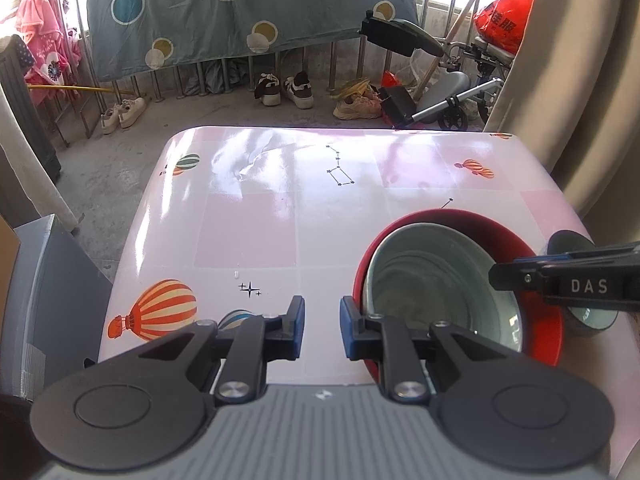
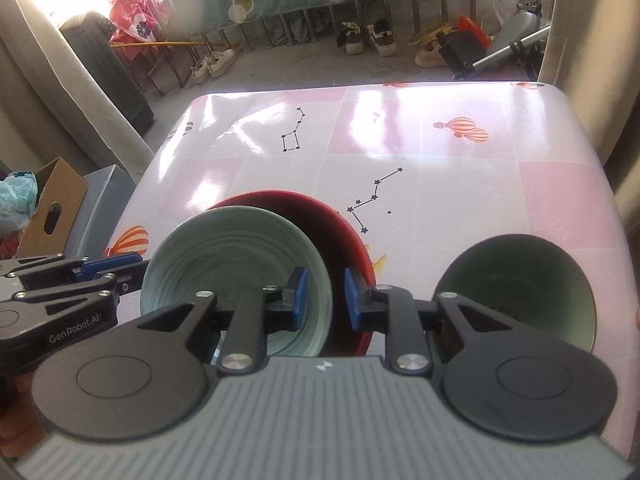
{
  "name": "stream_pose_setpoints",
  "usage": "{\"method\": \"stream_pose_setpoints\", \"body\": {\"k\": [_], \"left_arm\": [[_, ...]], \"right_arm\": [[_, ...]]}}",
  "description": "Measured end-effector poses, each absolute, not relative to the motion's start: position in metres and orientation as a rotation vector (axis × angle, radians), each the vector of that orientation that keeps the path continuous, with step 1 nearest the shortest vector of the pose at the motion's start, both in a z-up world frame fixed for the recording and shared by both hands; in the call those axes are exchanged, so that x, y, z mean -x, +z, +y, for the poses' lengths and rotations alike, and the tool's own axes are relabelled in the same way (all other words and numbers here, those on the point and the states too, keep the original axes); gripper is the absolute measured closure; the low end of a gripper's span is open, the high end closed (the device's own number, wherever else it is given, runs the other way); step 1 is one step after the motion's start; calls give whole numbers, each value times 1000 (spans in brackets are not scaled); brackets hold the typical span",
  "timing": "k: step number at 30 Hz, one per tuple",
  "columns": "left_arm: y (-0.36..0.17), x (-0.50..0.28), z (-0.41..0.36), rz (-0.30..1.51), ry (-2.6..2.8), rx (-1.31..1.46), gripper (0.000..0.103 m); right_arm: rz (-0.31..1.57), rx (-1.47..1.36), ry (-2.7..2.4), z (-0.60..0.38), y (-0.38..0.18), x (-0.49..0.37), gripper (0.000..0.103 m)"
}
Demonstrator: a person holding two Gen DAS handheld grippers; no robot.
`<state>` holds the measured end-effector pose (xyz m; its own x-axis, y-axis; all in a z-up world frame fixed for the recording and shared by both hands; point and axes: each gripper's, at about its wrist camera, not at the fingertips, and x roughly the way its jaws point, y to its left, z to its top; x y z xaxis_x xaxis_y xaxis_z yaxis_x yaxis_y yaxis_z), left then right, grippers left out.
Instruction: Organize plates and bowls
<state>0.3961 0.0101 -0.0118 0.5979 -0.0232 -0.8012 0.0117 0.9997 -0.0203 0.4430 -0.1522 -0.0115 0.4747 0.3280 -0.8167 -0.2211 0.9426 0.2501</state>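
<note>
Pale green bowl (image 2: 236, 280) nested in red bowl (image 2: 344, 232), near edge of balloon-print table (image 2: 440, 184). Dark green bowl (image 2: 520, 292) apart at right, near rim hidden. Right gripper (image 2: 326, 298): slightly parted, straddling the pale bowl's rim, contact unclear. Left gripper (image 1: 322, 326): narrow gap, empty, beside the red bowl.

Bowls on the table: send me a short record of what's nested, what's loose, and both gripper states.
nested: pale green bowl sits tilted inside the red bowl
loose: dark green bowl stands apart, to the right of the red one
surface: pink patterned table
left gripper: narrow gap, nothing between the jaws, beside the red bowl's rim
right gripper: narrow gap, pale bowl's rim shows in it, pads not pressing
</note>
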Motion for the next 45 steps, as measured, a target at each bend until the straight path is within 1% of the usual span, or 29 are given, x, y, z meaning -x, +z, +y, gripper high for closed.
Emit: {"method": "stream_pose_setpoints", "body": {"k": [5, 9, 10, 19, 29, 33, 35, 38, 40, 41, 43, 45], "left_arm": [[-13, -399, 14, 942, -22, 32, 84], [-15, -399, 15, 948, -18, 43, 84], [-15, -399, 15, 949, -20, 45, 85], [-15, -399, 17, 949, -23, 47, 85], [-13, -398, 16, 950, -24, 45, 85], [-11, -397, 16, 941, -24, 37, 84], [-10, -396, 16, 941, -20, 35, 81], [-9, -394, 20, 935, -11, 52, 73], [-7, -390, 24, 924, -7, 60, 64], [-5, -388, 26, 917, -10, 60, 61], [2, -382, 28, 898, -34, 56, 46], [12, -375, 27, 859, -47, 32, 40]], "right_arm": [[1073, -34, 352, -136, -13, -450, 84], [1093, 106, 344, -116, -19, -451, 88], [1088, 135, 336, -112, -20, -450, 93], [996, 389, 343, -91, -11, -429, 94], [956, 489, 330, -82, -3, -420, 96], [927, 595, 316, -69, -5, -409, 96], [906, 646, 310, -63, -6, -402, 96], [902, 646, 302, -63, -6, -398, 94], [906, 564, 318, -73, -1, -397, 90], [904, 508, 326, -80, 3, -397, 87], [889, 379, 337, -100, 15, -392, 84], [870, 264, 331, -124, 27, -385, 81]]}}
